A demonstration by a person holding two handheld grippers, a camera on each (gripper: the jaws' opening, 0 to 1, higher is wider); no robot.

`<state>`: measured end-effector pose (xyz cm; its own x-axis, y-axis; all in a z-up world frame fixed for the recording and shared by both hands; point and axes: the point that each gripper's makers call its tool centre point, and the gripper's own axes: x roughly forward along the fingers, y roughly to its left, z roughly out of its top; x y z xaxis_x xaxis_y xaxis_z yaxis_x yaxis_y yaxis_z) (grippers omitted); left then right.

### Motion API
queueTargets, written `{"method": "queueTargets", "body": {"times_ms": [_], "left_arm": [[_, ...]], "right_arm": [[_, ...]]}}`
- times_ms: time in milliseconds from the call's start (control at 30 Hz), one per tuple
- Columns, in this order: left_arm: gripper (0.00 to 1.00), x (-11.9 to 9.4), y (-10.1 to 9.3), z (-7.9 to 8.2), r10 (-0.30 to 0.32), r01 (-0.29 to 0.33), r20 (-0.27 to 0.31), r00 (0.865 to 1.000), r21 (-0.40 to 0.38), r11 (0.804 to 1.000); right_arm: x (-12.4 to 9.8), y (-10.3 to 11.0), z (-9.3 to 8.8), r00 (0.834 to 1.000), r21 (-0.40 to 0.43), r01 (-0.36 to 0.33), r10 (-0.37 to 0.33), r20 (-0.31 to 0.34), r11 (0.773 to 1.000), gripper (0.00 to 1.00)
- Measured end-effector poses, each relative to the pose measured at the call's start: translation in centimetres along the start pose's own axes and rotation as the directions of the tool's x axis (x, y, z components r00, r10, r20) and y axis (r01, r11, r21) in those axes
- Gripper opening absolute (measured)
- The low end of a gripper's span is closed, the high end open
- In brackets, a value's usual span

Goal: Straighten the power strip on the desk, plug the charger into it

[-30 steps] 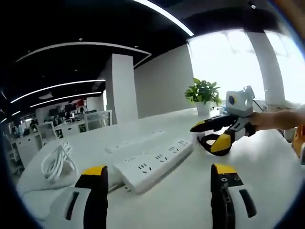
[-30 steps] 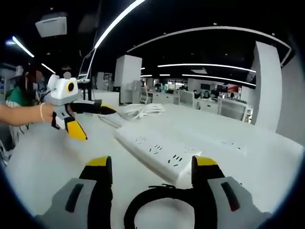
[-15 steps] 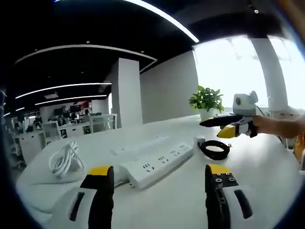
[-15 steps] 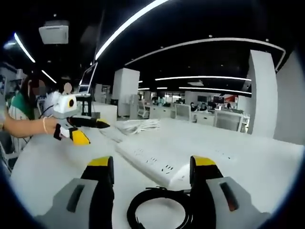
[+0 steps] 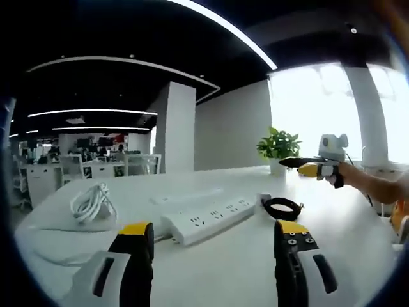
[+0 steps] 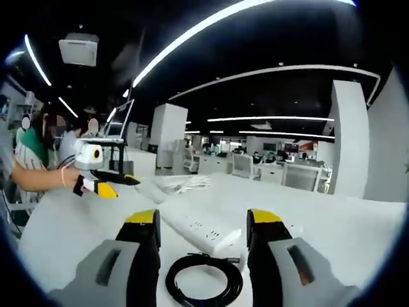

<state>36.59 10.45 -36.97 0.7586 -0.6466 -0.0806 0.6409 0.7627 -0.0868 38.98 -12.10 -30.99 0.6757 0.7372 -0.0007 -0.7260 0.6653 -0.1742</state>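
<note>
A white power strip (image 5: pixel 211 217) lies slanted on the white desk (image 5: pixel 223 268), with a second, flatter strip (image 5: pixel 185 195) behind it. At its right end sit a small white charger block (image 5: pixel 264 200) and a coil of black cable (image 5: pixel 281 208). My left gripper (image 5: pixel 214 249) hovers open and empty, short of the strip. My right gripper (image 5: pixel 305 166) is held up above and beyond the coil. In the right gripper view, my right gripper (image 6: pixel 203 240) is open and empty above the black coil (image 6: pixel 204 281), the strip (image 6: pixel 198 230) runs away from it, and the left gripper (image 6: pixel 105 182) hangs at the left.
A bundle of white cable (image 5: pixel 92 204) lies at the desk's left end, seen beyond the strip as white cable (image 6: pixel 182 184). A potted plant (image 5: pixel 278 144) stands at the far edge by the window. A person (image 6: pixel 32 160) sits behind the left gripper. More office desks stand in the background.
Both grippers have drawn back and up from the desk. The right gripper, which was low around the black coil, now hangs clear of it. The coil and strip lie where they were.
</note>
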Motion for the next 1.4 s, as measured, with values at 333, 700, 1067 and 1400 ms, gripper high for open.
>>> {"method": "queueTargets", "body": {"times_ms": [333, 700, 1067, 1400], "left_arm": [[0.76, 0.1, -1.0, -0.1, -0.025, 0.025, -0.009, 1.0, 0.014, 1.0], [0.75, 0.3, -1.1, -0.9, -0.031, 0.03, -0.021, 0.999, -0.006, 1.0], [0.75, 0.5, -1.1, -1.1, -0.035, 0.034, -0.024, 0.999, -0.005, 0.999], [0.74, 0.6, -1.1, -1.4, -0.039, 0.039, -0.031, 0.999, -0.01, 0.999]], "right_arm": [[-1.2, -2.3, -1.3, 0.993, -0.29, -0.01, -0.025, -0.115, 0.957, 0.49], [-0.5, -3.1, -3.2, 0.974, -0.447, -0.102, -0.002, -0.227, 0.889, 0.47], [0.5, -3.7, -4.8, 0.934, -0.556, -0.223, 0.013, -0.356, 0.8, 0.42], [1.8, -2.5, -6.4, 0.881, -0.567, -0.358, 0.066, -0.469, 0.742, 0.38]]}}
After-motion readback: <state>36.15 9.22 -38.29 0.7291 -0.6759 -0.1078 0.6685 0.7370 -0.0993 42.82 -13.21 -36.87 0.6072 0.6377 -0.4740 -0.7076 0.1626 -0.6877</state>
